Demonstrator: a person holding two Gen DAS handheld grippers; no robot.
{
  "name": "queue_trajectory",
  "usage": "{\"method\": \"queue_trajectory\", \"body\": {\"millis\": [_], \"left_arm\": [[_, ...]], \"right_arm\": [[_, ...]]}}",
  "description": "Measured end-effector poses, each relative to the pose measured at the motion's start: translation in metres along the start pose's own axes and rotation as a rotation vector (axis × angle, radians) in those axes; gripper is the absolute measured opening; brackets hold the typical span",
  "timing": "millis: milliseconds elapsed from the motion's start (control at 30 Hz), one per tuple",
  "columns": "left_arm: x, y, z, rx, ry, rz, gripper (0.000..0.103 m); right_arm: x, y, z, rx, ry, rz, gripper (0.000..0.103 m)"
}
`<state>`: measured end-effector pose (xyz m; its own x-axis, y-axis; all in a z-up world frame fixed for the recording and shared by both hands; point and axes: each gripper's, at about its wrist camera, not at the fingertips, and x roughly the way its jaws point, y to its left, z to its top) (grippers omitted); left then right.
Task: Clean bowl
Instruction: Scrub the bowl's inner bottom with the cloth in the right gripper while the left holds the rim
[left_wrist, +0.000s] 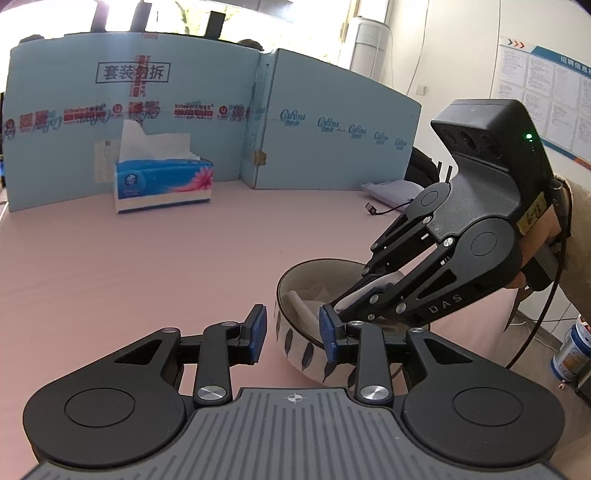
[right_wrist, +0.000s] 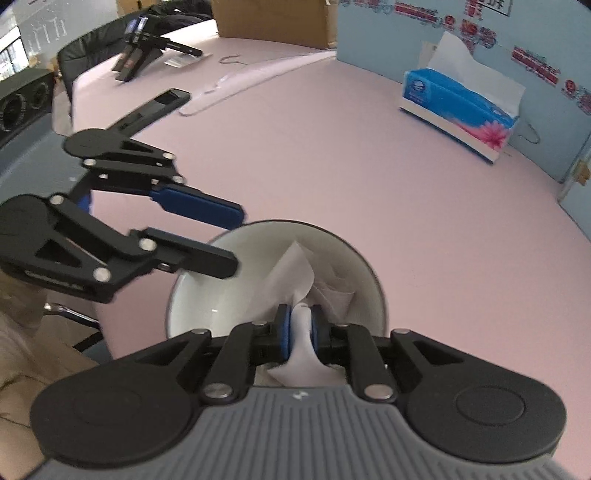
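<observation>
my right gripper (right_wrist: 299, 326) reaches down into the bowl (right_wrist: 192, 306) and its blue pads (right_wrist: 283, 332) are pinched on a crumpled white tissue (right_wrist: 301, 280), which bunches up between them and fans out over the bowl's white inside. in the left wrist view the same gripper comes in from the right, with my hand (left_wrist: 543, 240) behind its black body, its fingers slanting down past the bowl's far rim.

my left gripper (left_wrist: 293, 332) straddles the near rim of the bowl: one blue pad (left_wrist: 258, 332) stands outside the wall, the other (left_wrist: 328, 332) sits inside. there is a gap between the outer pad and the wall, so the jaws are spread around the rim; whether the inner pad touches the bowl i cannot quite tell, since the right wrist view is blurred there.

the bowl stands upright on the pink desk (left_wrist: 147, 266), toward its near right part, well apart from the tissue box. its outside is white with dark leaf marks and its rim is dark.

the blue tissue box (left_wrist: 164, 184) sits near the far edge of the desk, just in front of a light blue cardboard screen (left_wrist: 184, 110), with a sheet sticking up from its slot.
</observation>
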<state>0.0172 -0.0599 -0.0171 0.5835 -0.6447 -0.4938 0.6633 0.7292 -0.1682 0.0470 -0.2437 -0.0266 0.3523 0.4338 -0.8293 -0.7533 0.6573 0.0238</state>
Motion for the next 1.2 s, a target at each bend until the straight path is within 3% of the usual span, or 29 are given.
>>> {"method": "queue_trajectory", "body": {"millis": [367,500,933,1067,1200], "left_arm": [[0.003,-0.001,0.0,0.003,0.006,0.003,0.039],[0.004,-0.001,0.0,0.005,0.007,-0.002,0.04],[0.003,-0.002,-0.003,0.007,-0.003,-0.019,0.044],[0.002,-0.001,-0.003,0.008,-0.005,-0.021,0.044],[0.003,0.0,-0.003,0.009,-0.005,-0.021,0.044]], "right_arm": [[0.0,0.017,0.002,-0.064,0.022,0.039,0.017],[-0.001,0.022,0.002,-0.097,0.065,0.058,0.013],[0.002,0.013,0.003,-0.139,0.133,-0.116,0.009],[0.003,0.011,0.003,-0.143,0.147,-0.129,0.011],[0.0,0.007,0.002,-0.115,0.153,-0.076,0.012]]}}
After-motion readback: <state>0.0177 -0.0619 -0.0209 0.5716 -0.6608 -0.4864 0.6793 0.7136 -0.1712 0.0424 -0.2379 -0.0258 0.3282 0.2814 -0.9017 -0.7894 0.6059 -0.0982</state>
